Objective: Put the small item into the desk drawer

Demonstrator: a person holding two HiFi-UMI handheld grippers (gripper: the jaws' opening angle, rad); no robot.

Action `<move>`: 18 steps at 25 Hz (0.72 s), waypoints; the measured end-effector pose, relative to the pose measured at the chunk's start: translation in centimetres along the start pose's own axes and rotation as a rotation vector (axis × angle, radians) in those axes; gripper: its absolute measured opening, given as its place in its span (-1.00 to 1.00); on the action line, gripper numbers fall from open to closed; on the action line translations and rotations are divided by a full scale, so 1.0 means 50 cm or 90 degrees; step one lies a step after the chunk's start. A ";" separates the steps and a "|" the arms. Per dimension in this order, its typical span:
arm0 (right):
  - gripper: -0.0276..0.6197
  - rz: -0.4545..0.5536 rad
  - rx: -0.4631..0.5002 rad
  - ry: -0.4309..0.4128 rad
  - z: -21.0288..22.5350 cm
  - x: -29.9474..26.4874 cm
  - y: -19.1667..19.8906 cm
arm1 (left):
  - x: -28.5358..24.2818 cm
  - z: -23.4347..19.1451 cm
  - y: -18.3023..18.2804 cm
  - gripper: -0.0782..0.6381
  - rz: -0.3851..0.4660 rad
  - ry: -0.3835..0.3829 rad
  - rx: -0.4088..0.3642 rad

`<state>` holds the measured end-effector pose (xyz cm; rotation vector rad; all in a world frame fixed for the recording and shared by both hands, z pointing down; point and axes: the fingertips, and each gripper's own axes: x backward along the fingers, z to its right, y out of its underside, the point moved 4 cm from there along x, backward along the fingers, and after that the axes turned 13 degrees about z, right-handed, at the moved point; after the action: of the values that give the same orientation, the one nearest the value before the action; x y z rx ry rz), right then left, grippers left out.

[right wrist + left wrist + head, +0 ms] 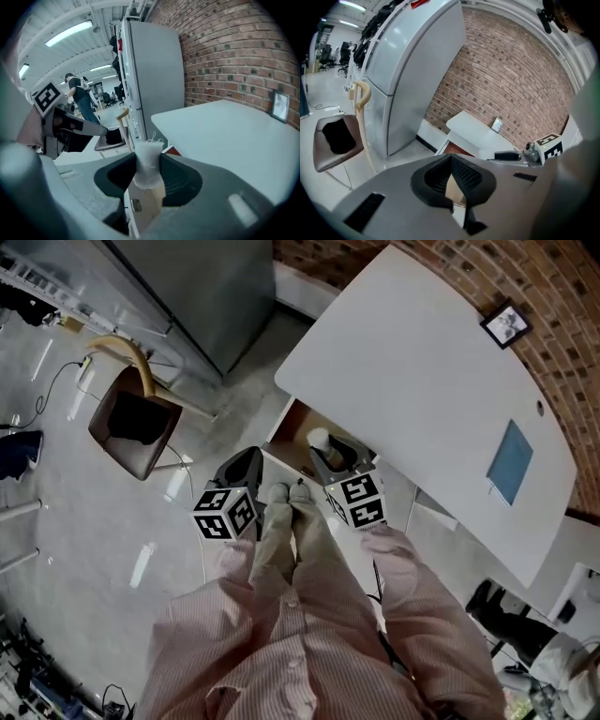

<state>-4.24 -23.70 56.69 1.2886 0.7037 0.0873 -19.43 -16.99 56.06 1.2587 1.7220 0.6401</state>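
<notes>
R gripper [331,455] clamps small white item [148,159] right over open desk drawer [294,430], prob for drop-in; L gripper [451,163] closed, empty, idle alongside.

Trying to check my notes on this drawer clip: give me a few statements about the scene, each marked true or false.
1. The right gripper is clamped on the small white item. True.
2. The desk drawer is shut. False: the drawer stands open under the edge of the white desk.
3. The left gripper carries a blue notebook. False: the left gripper has nothing between its jaws, and the blue notebook lies flat on the desk.
4. A framed picture stands on the desk near the brick wall. True.
5. The item lies in the drawer. False: it sits in the right gripper's jaws, over the open drawer.
</notes>
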 end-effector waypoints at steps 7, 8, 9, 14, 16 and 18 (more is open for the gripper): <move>-0.42 -0.080 0.006 -0.016 -0.004 -0.099 0.108 | -0.038 -0.063 0.073 -0.79 -0.045 -0.007 0.034; -0.42 -0.088 0.006 -0.018 -0.004 -0.116 0.118 | -0.044 -0.074 0.080 -0.79 -0.049 -0.008 0.038; -0.42 -0.096 0.007 -0.018 -0.002 -0.132 0.128 | -0.050 -0.084 0.086 -0.79 -0.052 -0.007 0.042; -0.42 -0.141 0.006 -0.016 0.011 -0.168 0.191 | -0.066 -0.094 0.114 -0.79 -0.060 0.003 0.057; -0.42 -0.158 0.005 -0.018 0.015 -0.179 0.216 | -0.075 -0.097 0.125 -0.79 -0.062 0.005 0.060; -0.42 -0.176 0.009 -0.023 0.019 -0.191 0.242 | -0.087 -0.098 0.137 -0.79 -0.065 0.007 0.064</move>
<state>-7.45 -24.98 71.75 1.1926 0.8449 -0.1660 -20.06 -18.19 65.42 1.2290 1.8340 0.5077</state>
